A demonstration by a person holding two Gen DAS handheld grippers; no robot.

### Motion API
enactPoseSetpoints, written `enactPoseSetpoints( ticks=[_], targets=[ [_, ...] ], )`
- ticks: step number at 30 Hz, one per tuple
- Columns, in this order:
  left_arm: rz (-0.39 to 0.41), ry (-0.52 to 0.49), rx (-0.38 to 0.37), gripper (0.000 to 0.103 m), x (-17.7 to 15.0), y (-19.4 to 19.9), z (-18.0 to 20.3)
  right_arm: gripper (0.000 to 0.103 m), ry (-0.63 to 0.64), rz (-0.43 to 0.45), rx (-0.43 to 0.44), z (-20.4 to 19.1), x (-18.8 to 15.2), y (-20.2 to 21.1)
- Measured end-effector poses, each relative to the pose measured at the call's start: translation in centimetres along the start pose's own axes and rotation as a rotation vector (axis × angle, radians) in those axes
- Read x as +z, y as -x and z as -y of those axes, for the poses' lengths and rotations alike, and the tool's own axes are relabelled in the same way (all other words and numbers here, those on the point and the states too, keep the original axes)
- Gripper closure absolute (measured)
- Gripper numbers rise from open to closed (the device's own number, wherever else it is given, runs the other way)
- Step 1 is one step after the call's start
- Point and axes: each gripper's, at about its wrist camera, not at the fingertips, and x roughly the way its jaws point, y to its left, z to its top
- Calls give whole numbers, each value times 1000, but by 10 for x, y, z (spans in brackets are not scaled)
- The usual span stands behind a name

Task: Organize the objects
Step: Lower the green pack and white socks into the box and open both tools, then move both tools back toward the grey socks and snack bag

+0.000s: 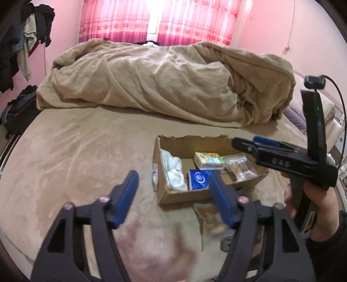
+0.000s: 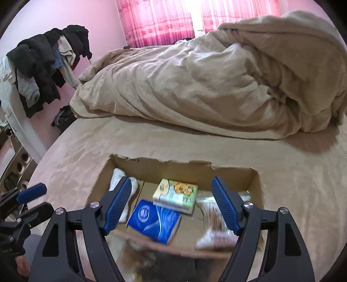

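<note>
An open cardboard box (image 1: 171, 197) sits on the bed; it also shows in the right wrist view (image 2: 256, 180). Inside lie a white cloth (image 1: 173, 171), a blue tissue pack (image 1: 198, 179) (image 2: 155, 221), a green and yellow pack (image 1: 209, 160) (image 2: 175, 193) and a clear bag of brown sticks (image 1: 237, 167) (image 2: 214, 223). A blurred packet (image 1: 211, 219) lies on the bed in front of the box. My left gripper (image 1: 173, 199) is open and empty, just short of the box. My right gripper (image 2: 172, 208) is open and empty above the box; it shows from the side in the left wrist view (image 1: 245, 143).
A crumpled beige duvet (image 1: 164, 80) fills the far half of the bed. Clothes hang on a rack (image 2: 45, 65) at the left wall. A dark bag (image 1: 17, 112) stands on the floor by the bed. Pink curtains (image 1: 160, 19) cover the window.
</note>
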Motion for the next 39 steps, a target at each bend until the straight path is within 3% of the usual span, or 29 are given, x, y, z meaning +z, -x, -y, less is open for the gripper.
enactPoseSetpoints(
  ticks=[11,20,28,39],
  targets=[
    [45,19,-1,24,-28,87,17,24,15,38,-5,-13,-29,103],
    [20,19,-6,24,-53,105,38,24,28,76,-1,-16,-48,163],
    [-36,12,-26,24,-76,87,58,24,16,32,-3,-7,-79,163],
    [-144,27,-37,24,-104,44,63,24,-22,-77,7,8,-119,126]
  ],
)
